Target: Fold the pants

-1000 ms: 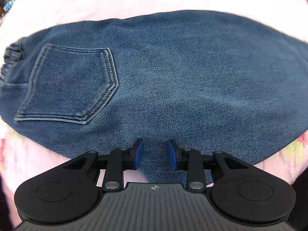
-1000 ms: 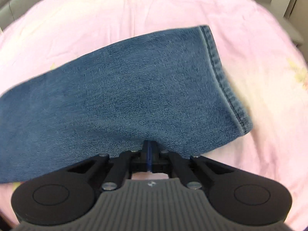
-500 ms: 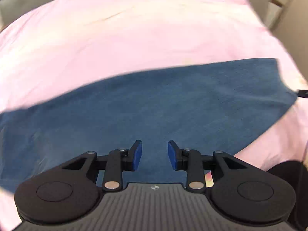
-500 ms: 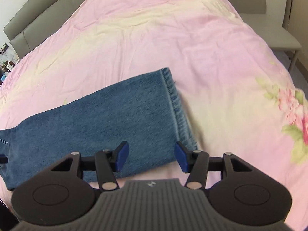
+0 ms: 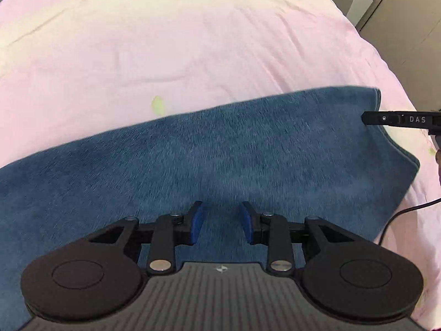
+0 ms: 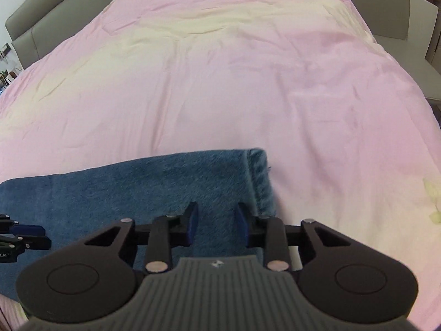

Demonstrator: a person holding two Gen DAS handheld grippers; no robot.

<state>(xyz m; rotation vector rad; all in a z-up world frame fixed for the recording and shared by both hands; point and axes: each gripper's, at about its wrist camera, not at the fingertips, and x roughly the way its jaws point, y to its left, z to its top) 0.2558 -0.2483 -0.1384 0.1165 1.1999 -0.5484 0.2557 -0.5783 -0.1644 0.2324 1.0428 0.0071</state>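
Note:
Blue denim pants (image 5: 220, 151) lie flat across the pink bedspread (image 5: 193, 41), one leg running right to its hem (image 6: 259, 182). My left gripper (image 5: 220, 212) hovers over the middle of the leg, pads apart with nothing between them. My right gripper (image 6: 215, 212) hangs just above the hem end (image 6: 137, 187); its jaws are closing, a gap still shows, and only the denim below is seen through it. Each gripper shows in the other's view: the right gripper (image 5: 399, 120) at the hem, the left gripper (image 6: 16, 234) at the far left edge.
The bedspread (image 6: 248, 82) stretches far beyond the pants and carries faint flower prints (image 6: 432, 193). A grey headboard (image 6: 41, 13) stands at the back left, and grey furniture (image 6: 399, 13) at the back right. A black cable (image 5: 399, 215) trails at the right.
My left gripper swept from the pocket end along the leg toward the hem. My right gripper let go of the leg's edge, opened wide, then narrowed, and now sits over the hem.

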